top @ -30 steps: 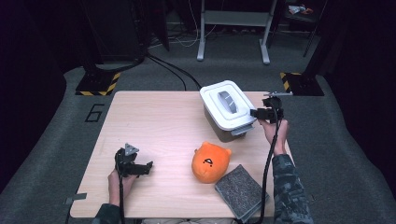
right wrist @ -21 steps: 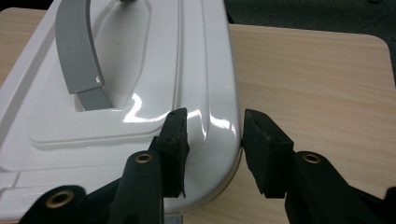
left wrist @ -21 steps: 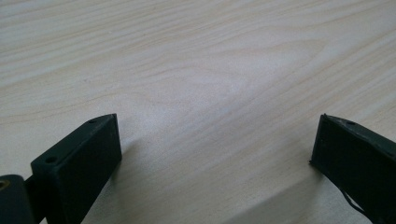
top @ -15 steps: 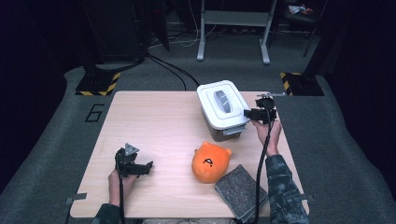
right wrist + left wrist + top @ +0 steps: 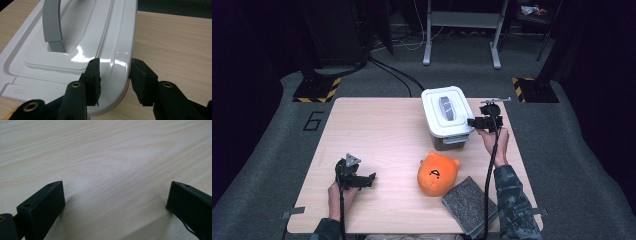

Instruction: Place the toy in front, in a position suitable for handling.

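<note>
The pale wooden bench (image 5: 382, 135) carries four things, all on its right half. Largest is the clear plastic storage box with a glossy white lid (image 5: 446, 112) and grey handle (image 5: 446, 106), standing near the far edge, right of centre. Toward the near right corner lies a flat dark grey speckled sponge pad (image 5: 469, 204), and just left of it, close beside, sits a round orange plush toy with a small face (image 5: 437, 173), between the box and the near edge. The right gripper (image 5: 113, 75) is at the box's right side; its jaws stand narrow, straddling the lid's raised rim (image 5: 122, 50), one jaw over the lid top and the other outside the edge, closed on or nearly on it. The left gripper (image 5: 354, 176) rests near the near left part of the bench, well apart from everything, its jaws spread wide over bare wood.
</note>
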A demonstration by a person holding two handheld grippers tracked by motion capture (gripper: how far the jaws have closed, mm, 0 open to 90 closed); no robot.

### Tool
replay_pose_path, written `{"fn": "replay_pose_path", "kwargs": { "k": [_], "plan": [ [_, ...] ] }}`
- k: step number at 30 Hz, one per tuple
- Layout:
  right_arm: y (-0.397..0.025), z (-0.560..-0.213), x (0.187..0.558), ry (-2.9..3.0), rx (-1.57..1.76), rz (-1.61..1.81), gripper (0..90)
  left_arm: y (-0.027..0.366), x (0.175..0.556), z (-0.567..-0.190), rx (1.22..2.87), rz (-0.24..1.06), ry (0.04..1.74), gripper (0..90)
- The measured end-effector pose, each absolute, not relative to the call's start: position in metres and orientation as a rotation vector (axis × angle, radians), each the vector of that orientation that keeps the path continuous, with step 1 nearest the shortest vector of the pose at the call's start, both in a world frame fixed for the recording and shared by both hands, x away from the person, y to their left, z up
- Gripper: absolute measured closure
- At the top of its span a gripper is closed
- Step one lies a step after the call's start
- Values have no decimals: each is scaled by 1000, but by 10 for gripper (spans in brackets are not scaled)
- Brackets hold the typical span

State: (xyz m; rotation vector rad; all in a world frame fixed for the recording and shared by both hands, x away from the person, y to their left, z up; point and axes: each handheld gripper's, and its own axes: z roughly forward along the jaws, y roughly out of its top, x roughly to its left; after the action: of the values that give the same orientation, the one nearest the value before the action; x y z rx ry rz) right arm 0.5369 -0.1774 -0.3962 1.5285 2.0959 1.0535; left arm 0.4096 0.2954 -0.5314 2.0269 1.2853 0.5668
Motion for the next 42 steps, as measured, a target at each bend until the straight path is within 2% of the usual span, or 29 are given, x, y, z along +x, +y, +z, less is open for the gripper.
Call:
{"fn": "replay_pose_path", "kwargs": {
  "k": [15, 26, 42],
  "plan": [
    [-176, -396, 539, 2145, 1485, 1094, 573, 295, 410, -531, 2027, 566, 1285, 11],
    [-172, -395, 545, 2178, 1464, 1090, 634, 296, 410, -531, 2028, 566, 1284, 11],
    [-157, -394, 540, 2229, 1431, 1082, 619, 296, 410, -531, 2027, 566, 1284, 12]
  ]
}}
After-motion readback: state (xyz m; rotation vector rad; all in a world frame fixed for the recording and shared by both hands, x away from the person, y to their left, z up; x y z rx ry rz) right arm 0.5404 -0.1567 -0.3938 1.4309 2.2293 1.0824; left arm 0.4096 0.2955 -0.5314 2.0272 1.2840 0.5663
